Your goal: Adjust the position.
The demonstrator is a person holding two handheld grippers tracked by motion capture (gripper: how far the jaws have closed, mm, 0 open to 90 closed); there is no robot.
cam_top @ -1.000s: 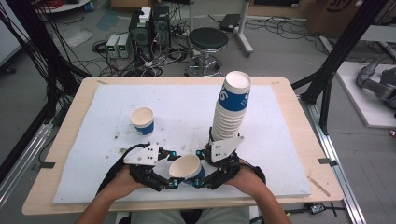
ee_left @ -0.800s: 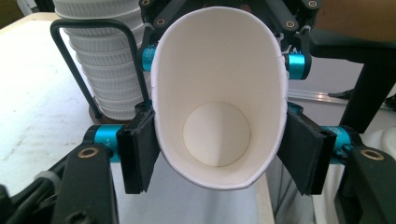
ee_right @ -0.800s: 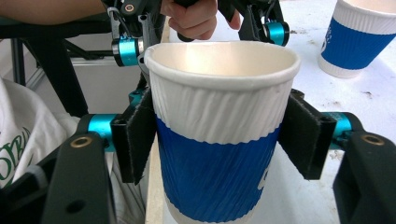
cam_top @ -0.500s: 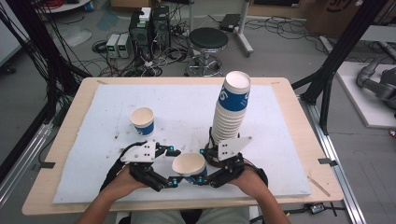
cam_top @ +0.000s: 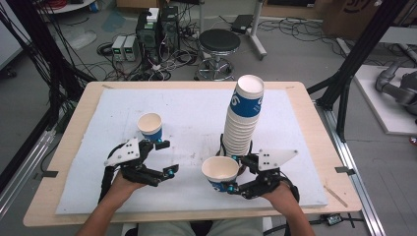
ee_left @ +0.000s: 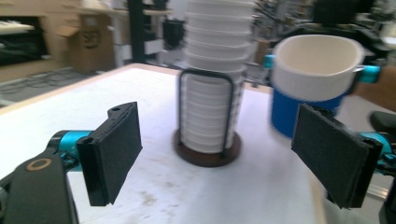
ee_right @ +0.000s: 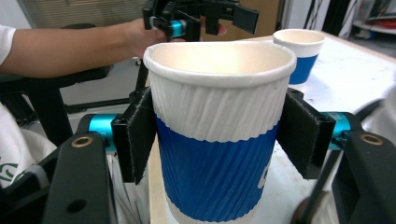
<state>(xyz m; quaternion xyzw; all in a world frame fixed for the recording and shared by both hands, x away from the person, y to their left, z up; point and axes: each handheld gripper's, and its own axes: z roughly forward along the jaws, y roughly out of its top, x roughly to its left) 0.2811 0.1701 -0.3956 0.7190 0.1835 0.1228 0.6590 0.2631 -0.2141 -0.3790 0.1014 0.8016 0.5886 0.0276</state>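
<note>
My right gripper (cam_top: 231, 174) is shut on a blue-and-white ribbed paper cup (cam_top: 219, 170), which it holds upright near the table's front middle. In the right gripper view its pads press on both sides of that cup (ee_right: 219, 135). My left gripper (cam_top: 168, 157) is to the left of the cup and stands open; its jaws have just been opening and nothing is between them. In the left gripper view, the held cup (ee_left: 317, 70) is beyond the right pad (ee_left: 331, 154). A tall stack of cups (cam_top: 243, 115) stands just behind my right gripper. A single cup (cam_top: 150, 126) stands behind my left gripper.
The stack sits in a black wire holder on a round brown base (ee_left: 208, 156). A white mat (cam_top: 192, 110) covers the wooden table (cam_top: 74, 128). A stool (cam_top: 220, 42) and boxes of electronics (cam_top: 152, 24) stand on the floor beyond the far edge.
My left gripper has let go of the cup, opened and drawn back to the left. My right gripper has carried the cup a little to the right.
</note>
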